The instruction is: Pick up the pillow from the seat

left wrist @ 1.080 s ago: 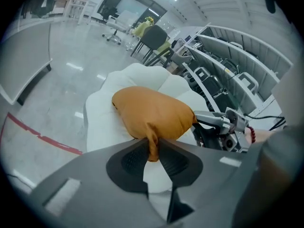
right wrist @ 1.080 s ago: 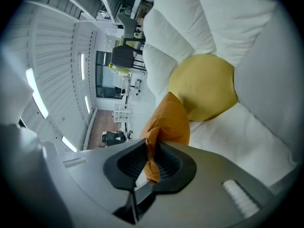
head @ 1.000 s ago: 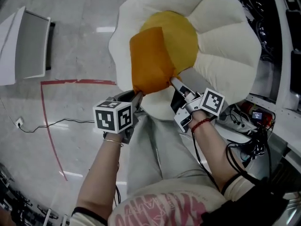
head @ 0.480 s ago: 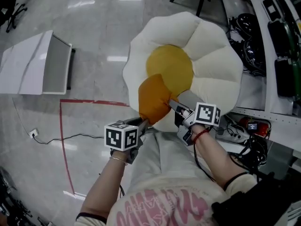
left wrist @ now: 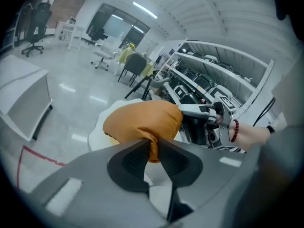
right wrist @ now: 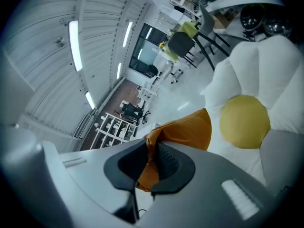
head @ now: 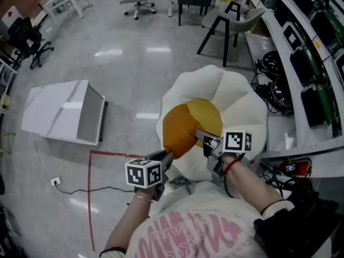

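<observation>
The head view alone shows both claws at once: the left claw [head: 167, 156] and the right claw [head: 200, 136] hold the orange pillow [head: 180, 130] by its near edge in front of the flower-shaped seat [head: 244, 98], where it covers part of the yellow centre [head: 207, 114]. The gripper views show each claw clenched on a bunched fold of the pillow. Whether the pillow touches the seat is hard to tell, and the seat's base is hidden.

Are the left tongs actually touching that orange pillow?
Touching. The left gripper view shows the left tongs closed on a bunched corner of the orange pillow, pinching it.
</observation>
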`<act>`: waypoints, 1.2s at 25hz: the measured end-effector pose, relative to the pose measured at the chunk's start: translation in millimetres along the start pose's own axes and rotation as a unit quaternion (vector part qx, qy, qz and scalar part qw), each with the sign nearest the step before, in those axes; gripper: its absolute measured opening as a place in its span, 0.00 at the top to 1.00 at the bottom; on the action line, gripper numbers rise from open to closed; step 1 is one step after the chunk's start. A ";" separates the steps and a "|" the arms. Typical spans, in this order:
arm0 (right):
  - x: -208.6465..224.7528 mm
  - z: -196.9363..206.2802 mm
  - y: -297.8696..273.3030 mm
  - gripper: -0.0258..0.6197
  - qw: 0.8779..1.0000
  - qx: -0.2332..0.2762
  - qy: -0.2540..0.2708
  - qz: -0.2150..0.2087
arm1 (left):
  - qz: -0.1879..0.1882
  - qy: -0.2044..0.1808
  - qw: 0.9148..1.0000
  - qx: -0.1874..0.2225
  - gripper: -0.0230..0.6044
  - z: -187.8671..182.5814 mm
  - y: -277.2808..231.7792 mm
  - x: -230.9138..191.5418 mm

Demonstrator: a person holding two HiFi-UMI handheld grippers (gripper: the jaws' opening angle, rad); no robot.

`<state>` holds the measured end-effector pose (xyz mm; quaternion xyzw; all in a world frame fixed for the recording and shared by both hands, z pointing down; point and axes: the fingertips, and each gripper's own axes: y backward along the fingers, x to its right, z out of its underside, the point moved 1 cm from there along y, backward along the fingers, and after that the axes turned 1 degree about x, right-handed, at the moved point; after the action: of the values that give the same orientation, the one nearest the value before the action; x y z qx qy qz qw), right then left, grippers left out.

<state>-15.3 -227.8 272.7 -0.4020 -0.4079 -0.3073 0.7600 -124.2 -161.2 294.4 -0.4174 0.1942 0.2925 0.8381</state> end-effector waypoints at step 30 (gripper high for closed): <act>-170.3 -27.2 108.6 0.91 0.969 0.077 0.183 -0.150 | 0.087 -0.169 0.968 0.162 0.83 -79.2 118.4 120.7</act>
<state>-0.3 -174.6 76.5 -0.2138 -0.3396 -0.4538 0.7956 -116.9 -129.2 110.6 -0.2022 0.1302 0.3956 0.8864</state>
